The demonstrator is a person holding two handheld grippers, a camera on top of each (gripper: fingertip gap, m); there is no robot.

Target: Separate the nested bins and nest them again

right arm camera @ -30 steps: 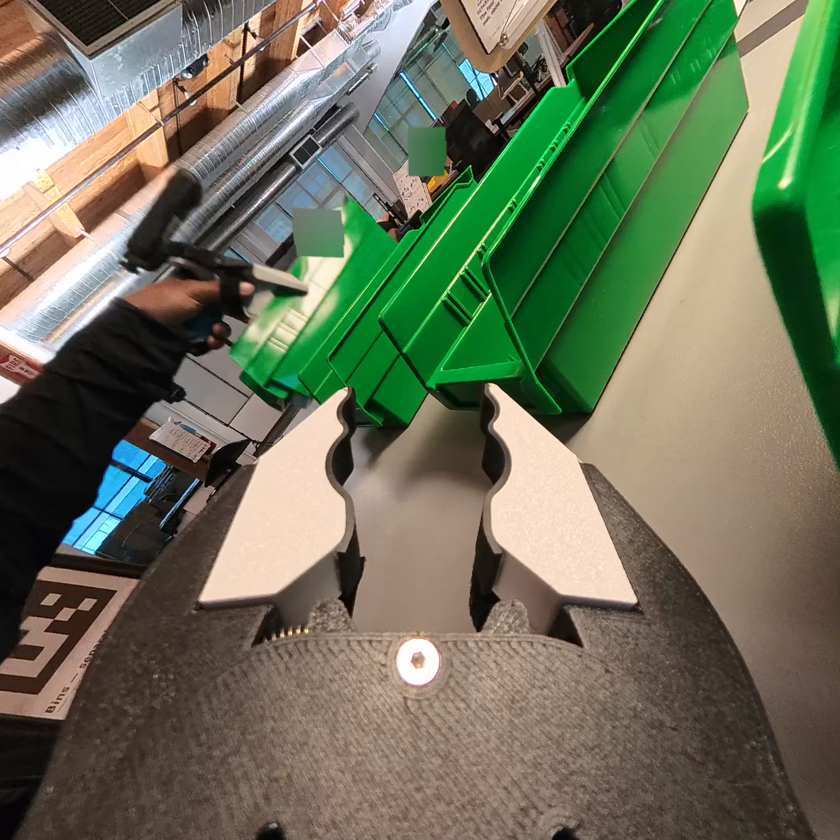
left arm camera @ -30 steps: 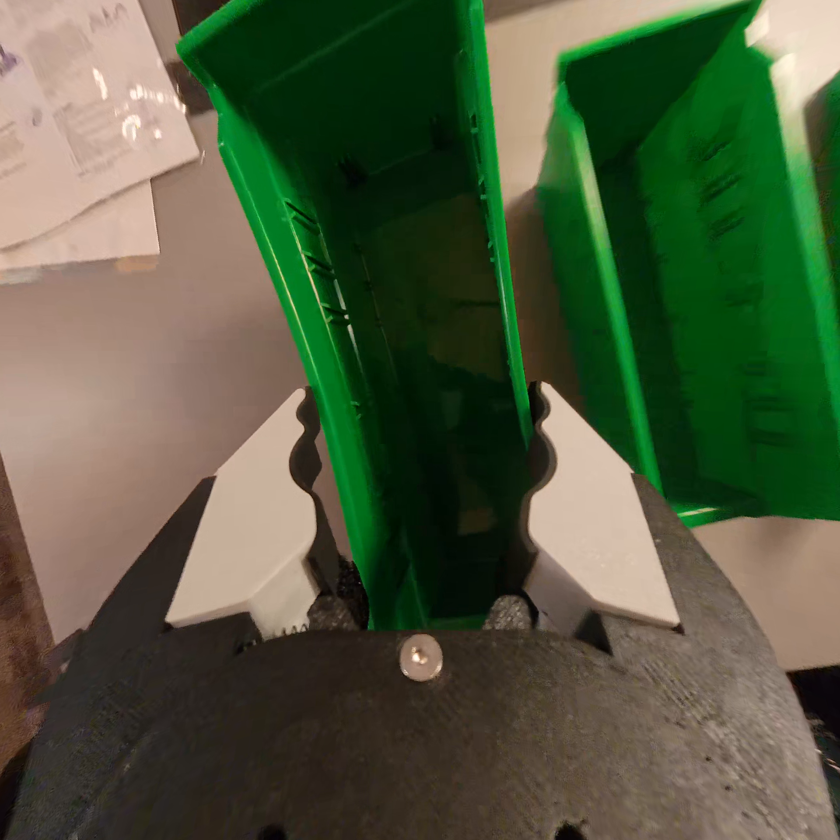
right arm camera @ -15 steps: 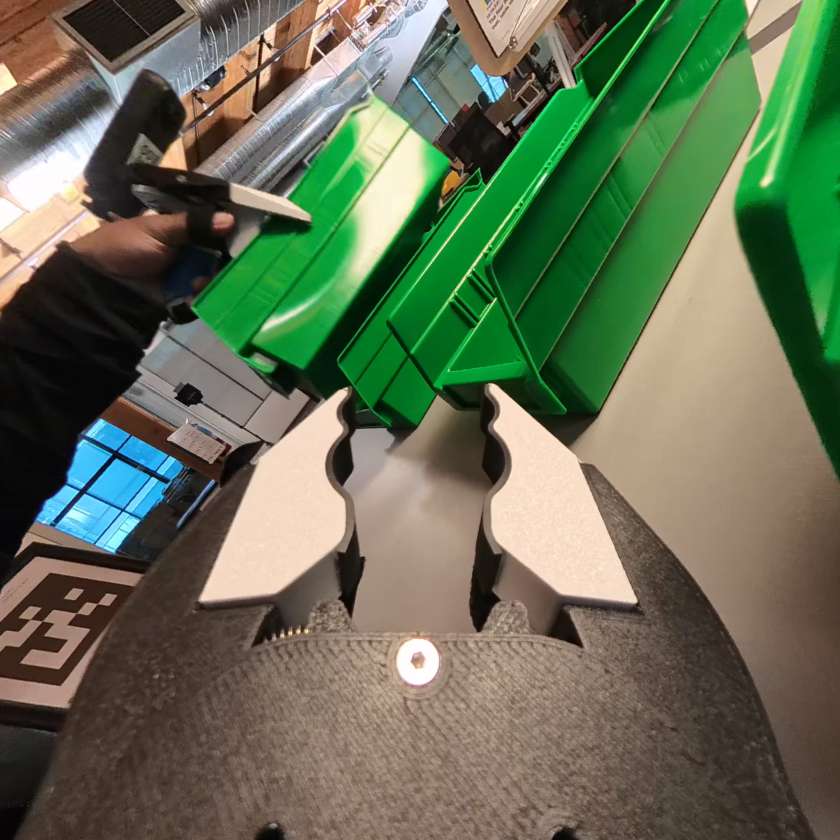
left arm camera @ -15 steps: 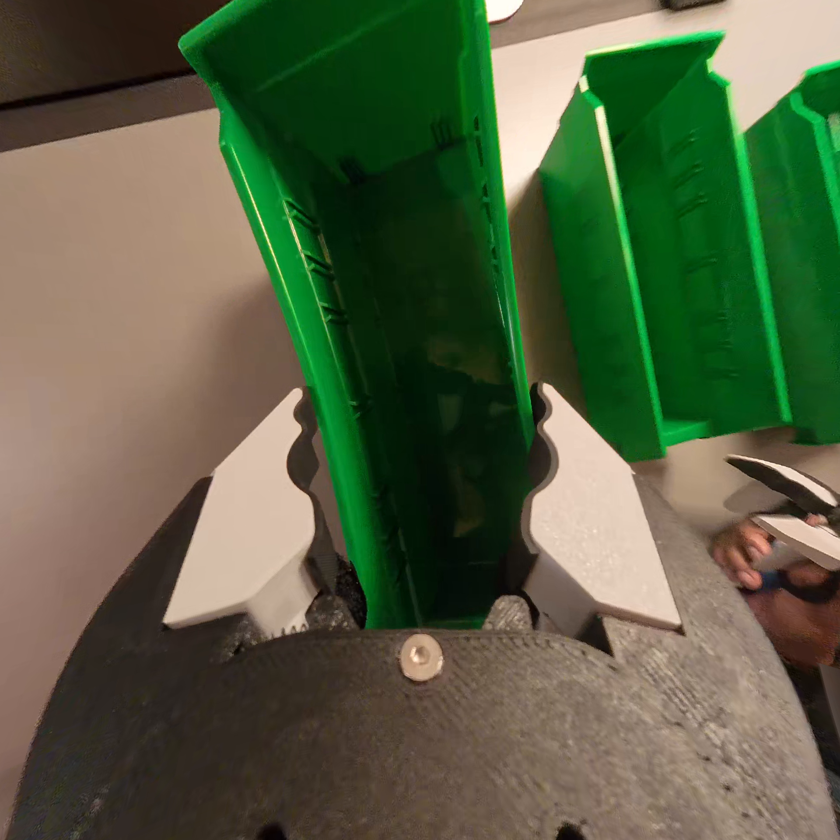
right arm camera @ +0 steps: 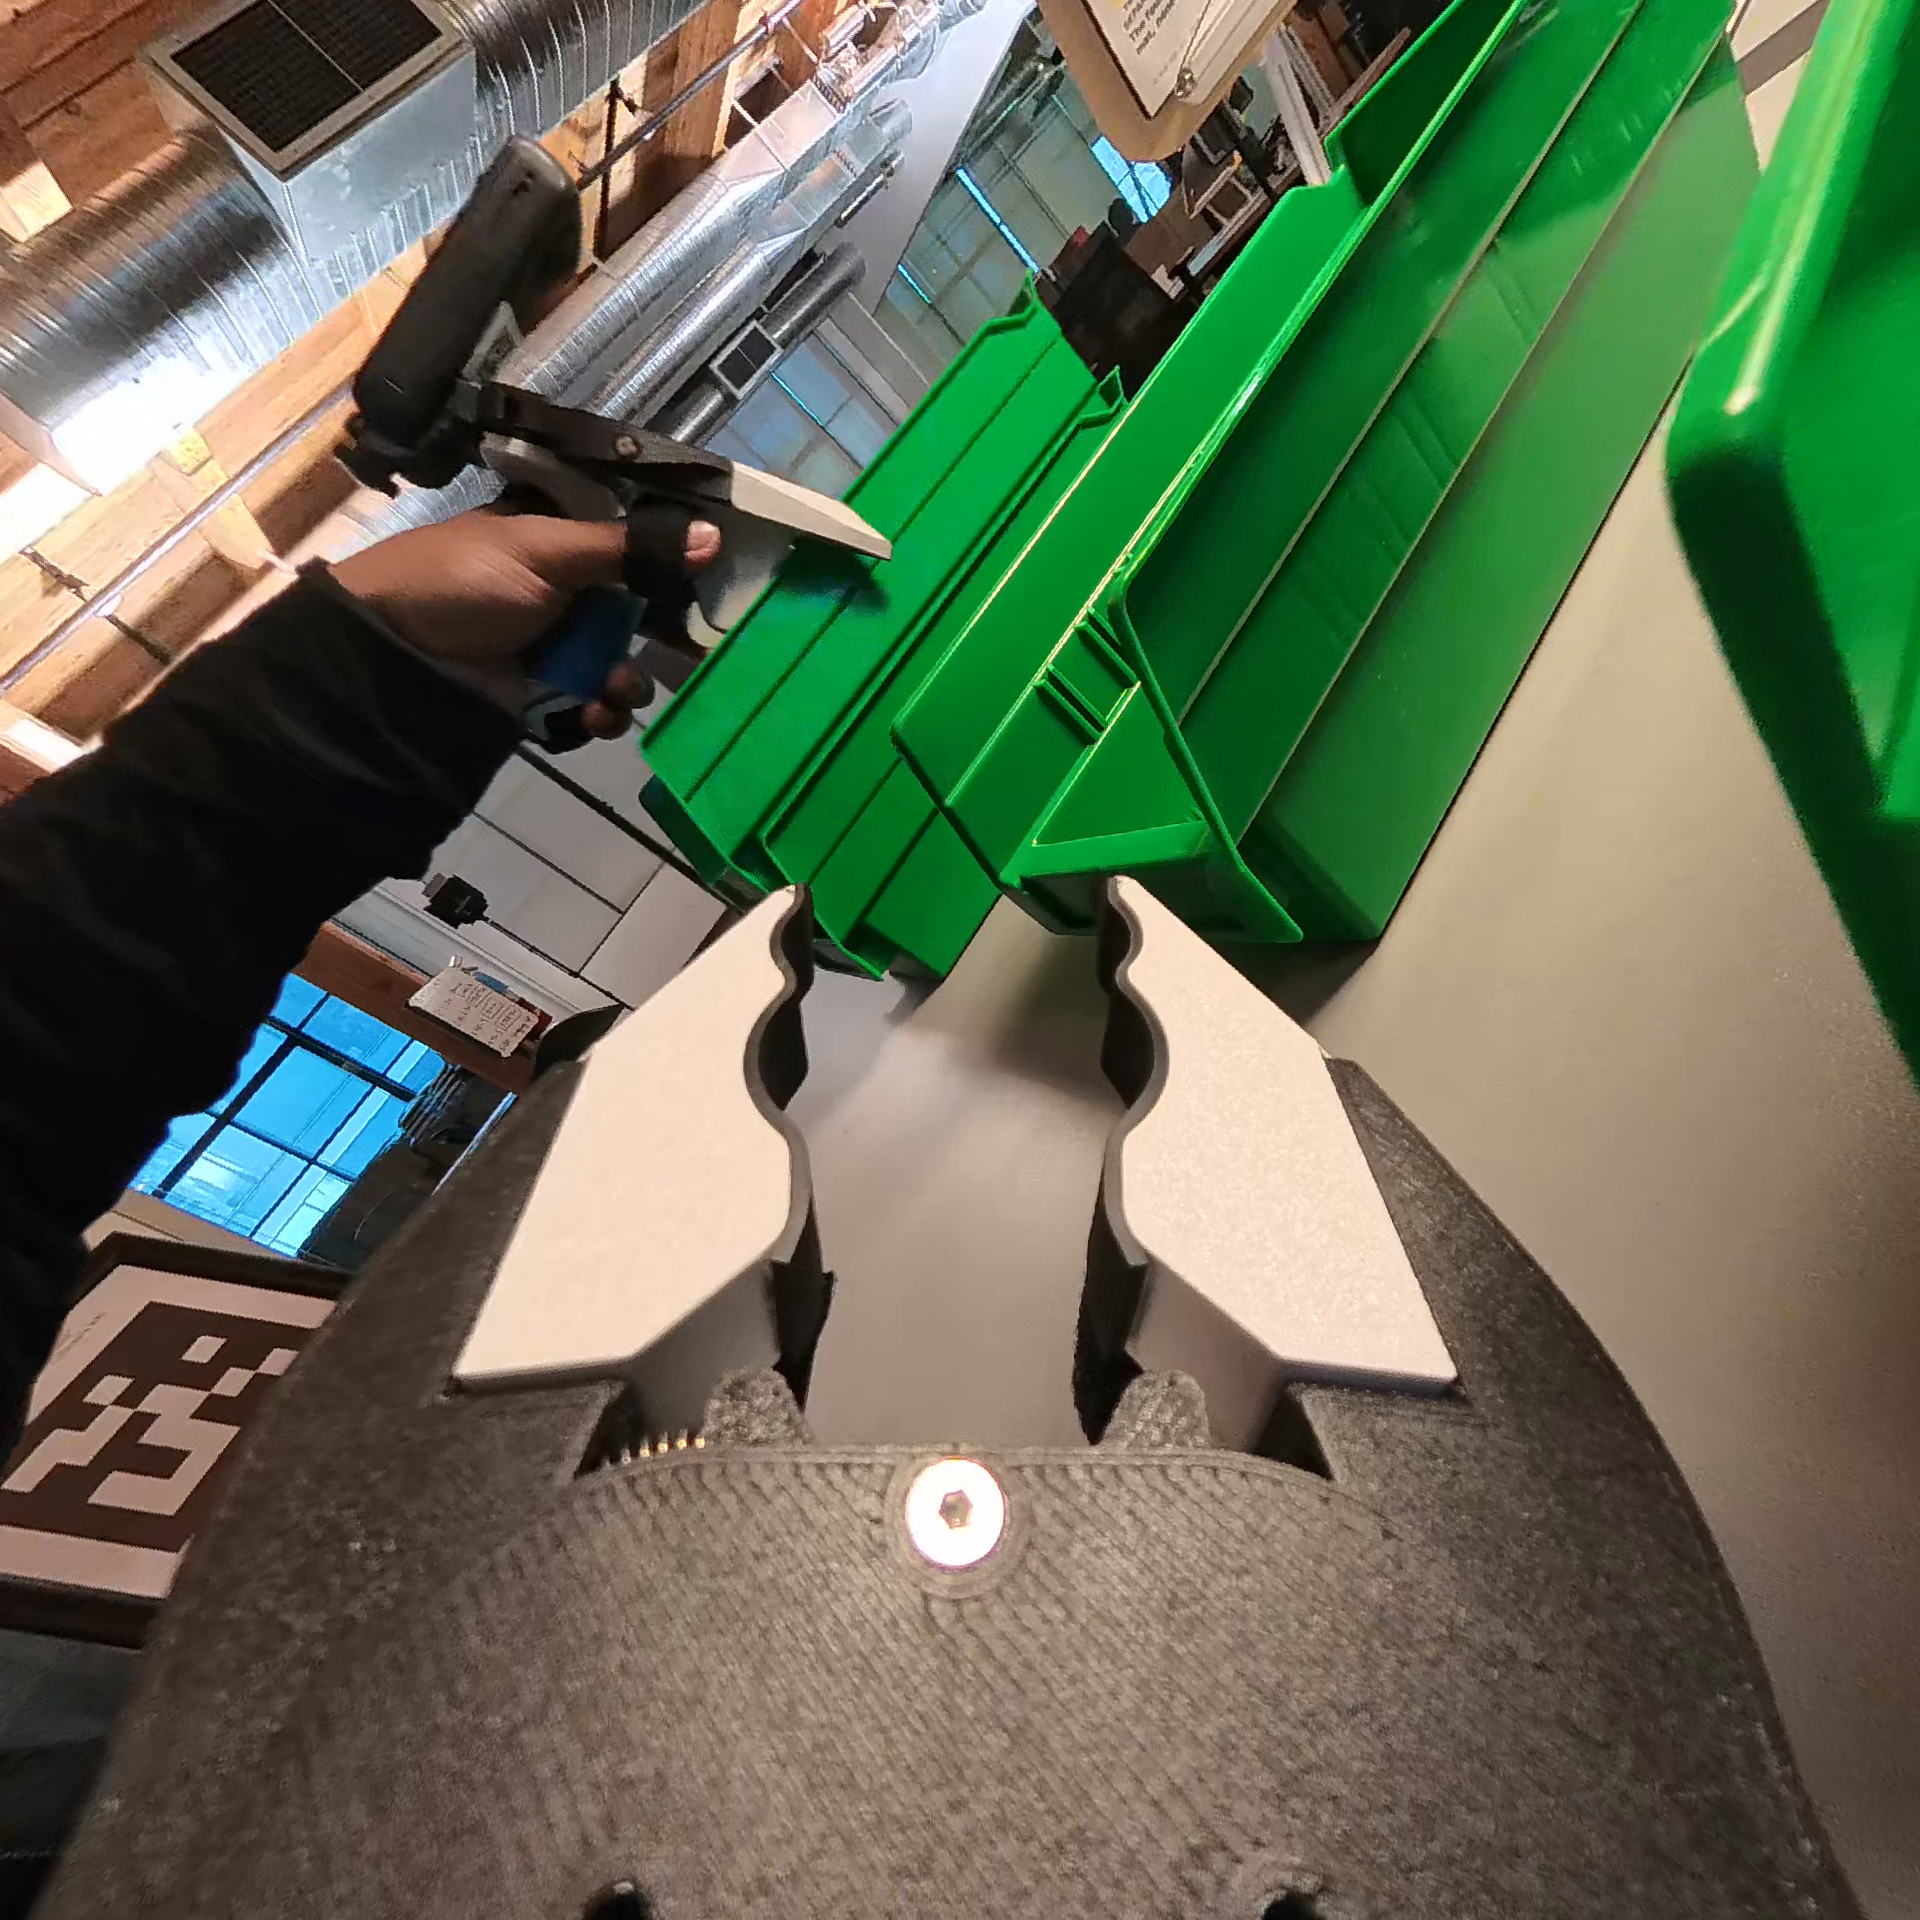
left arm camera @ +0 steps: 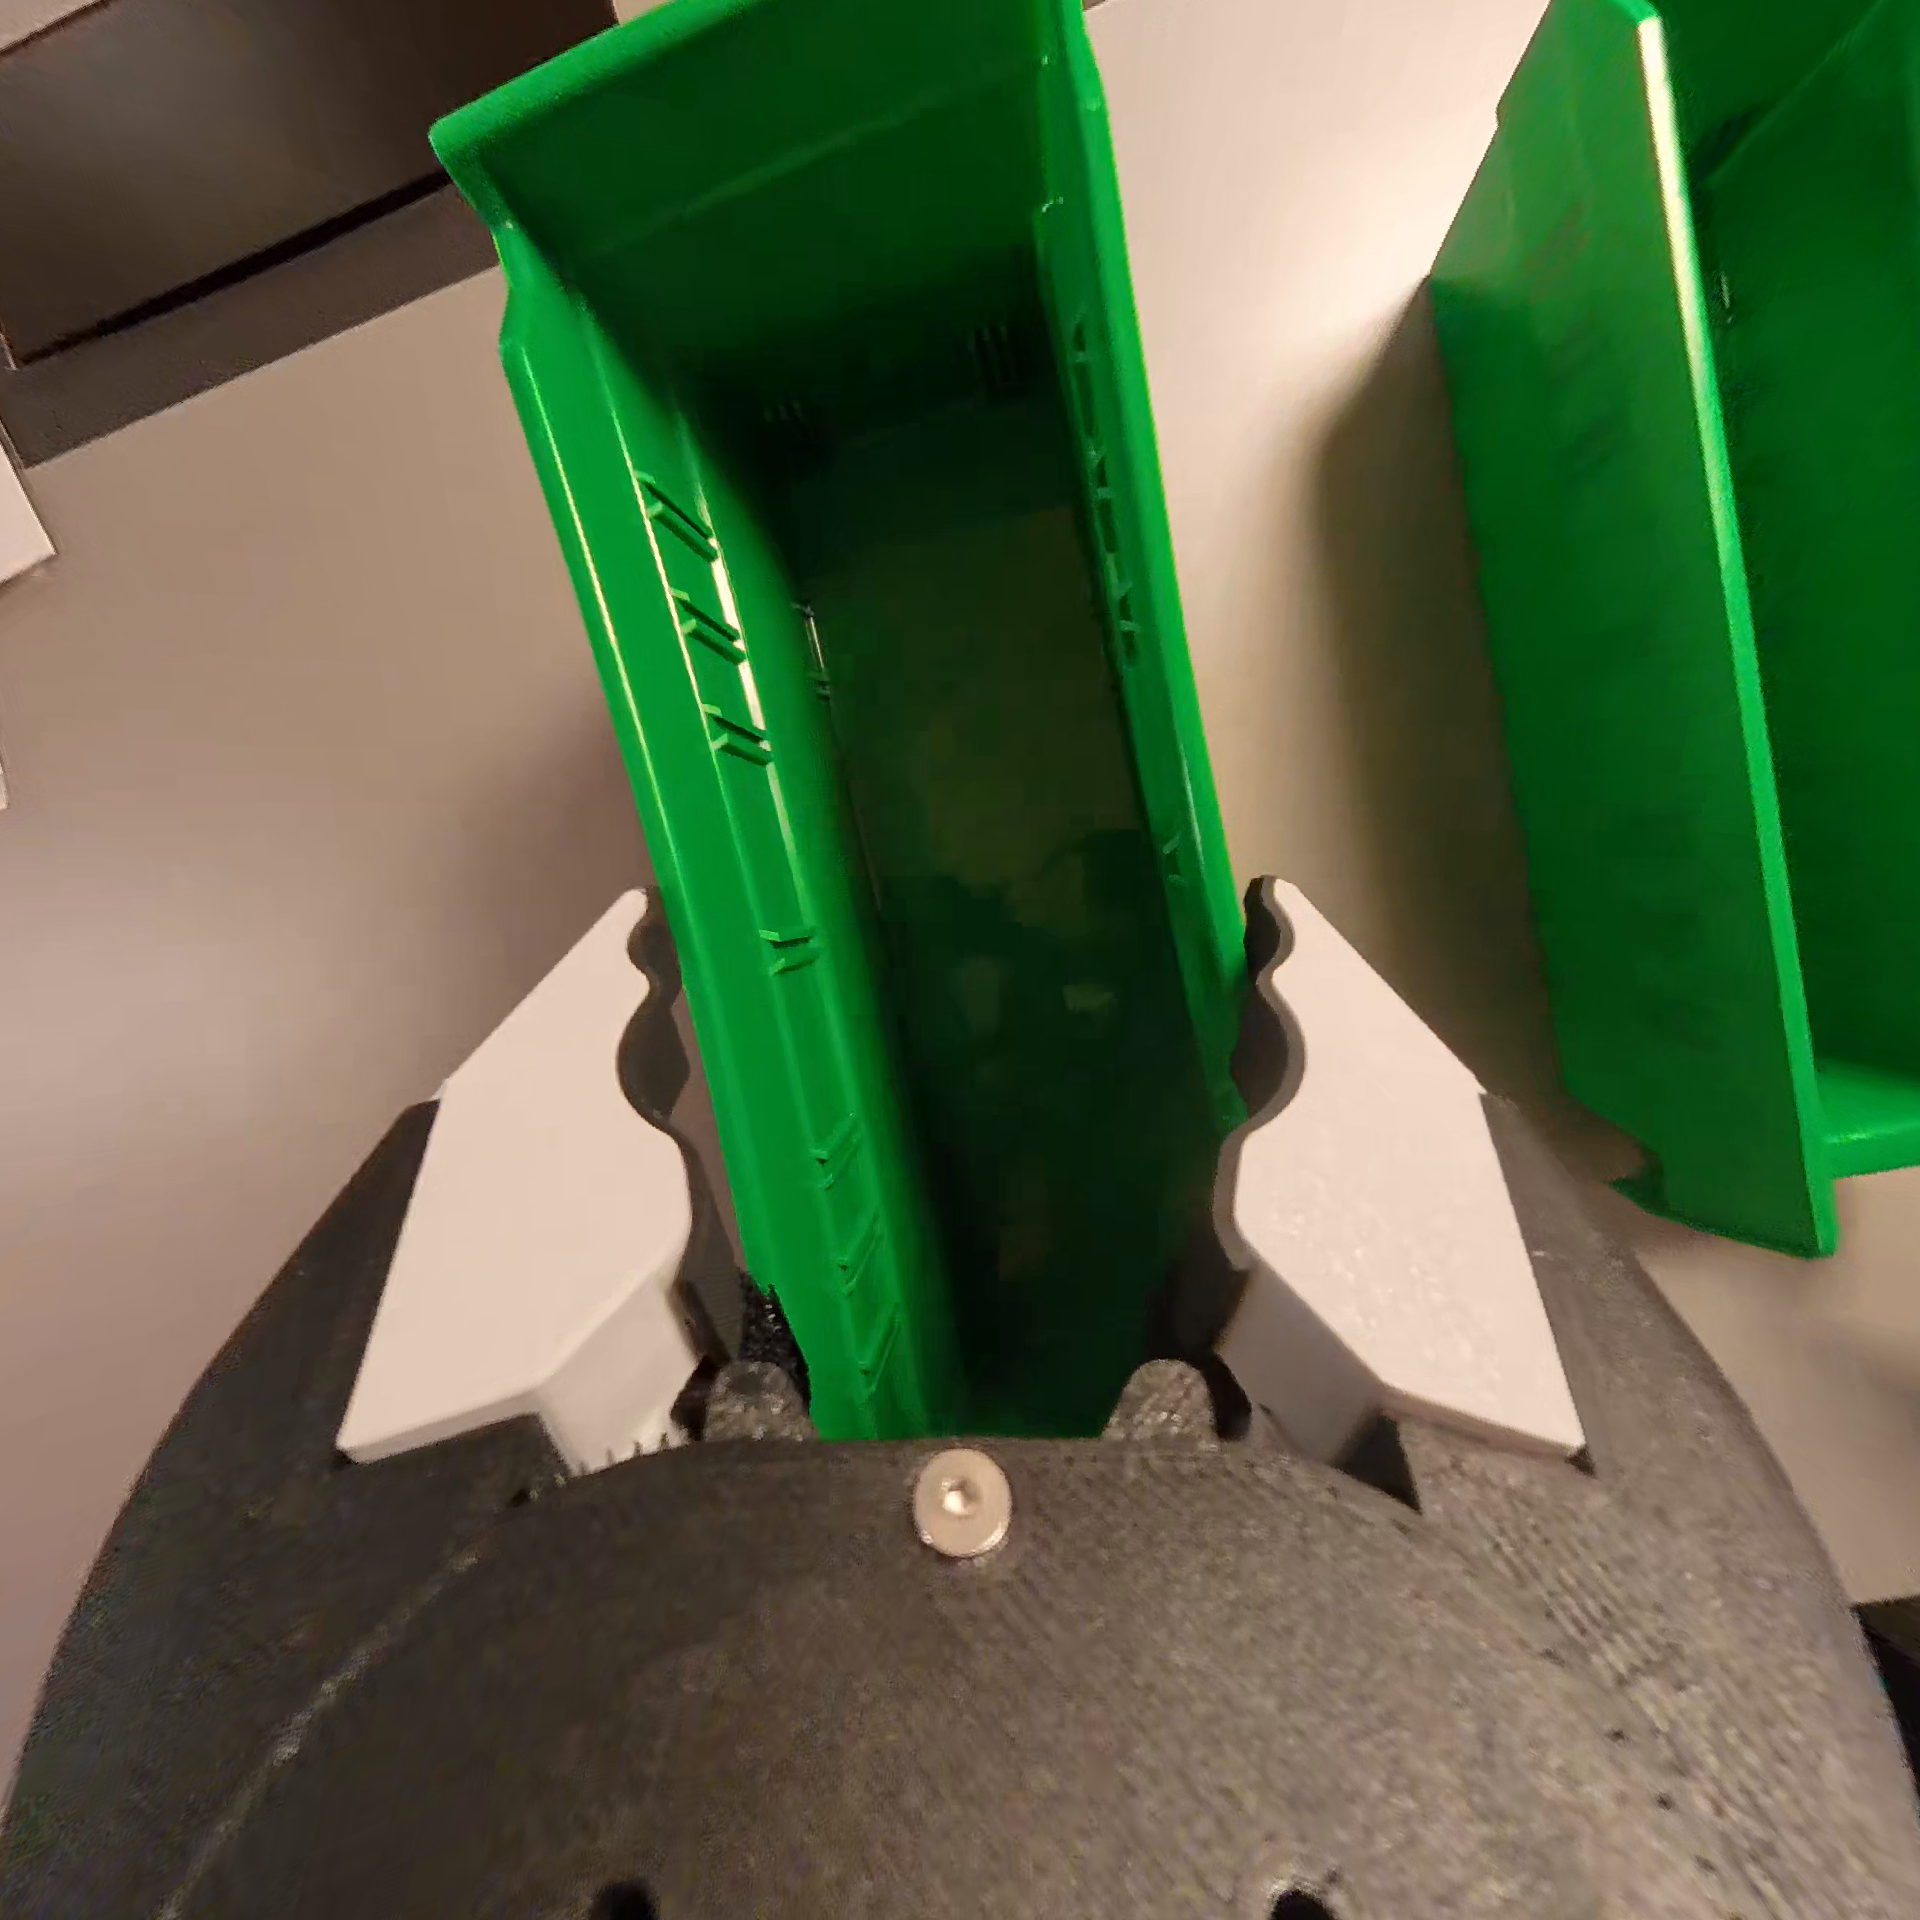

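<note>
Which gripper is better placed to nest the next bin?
Left gripper. A green bin already sits between its fingers, next to the other bins; the right gripper is open with nothing between its fingers, low over the table.

Silver ducts (right arm camera: 125,281) — checkered marker board (right arm camera: 156,1423)
</note>
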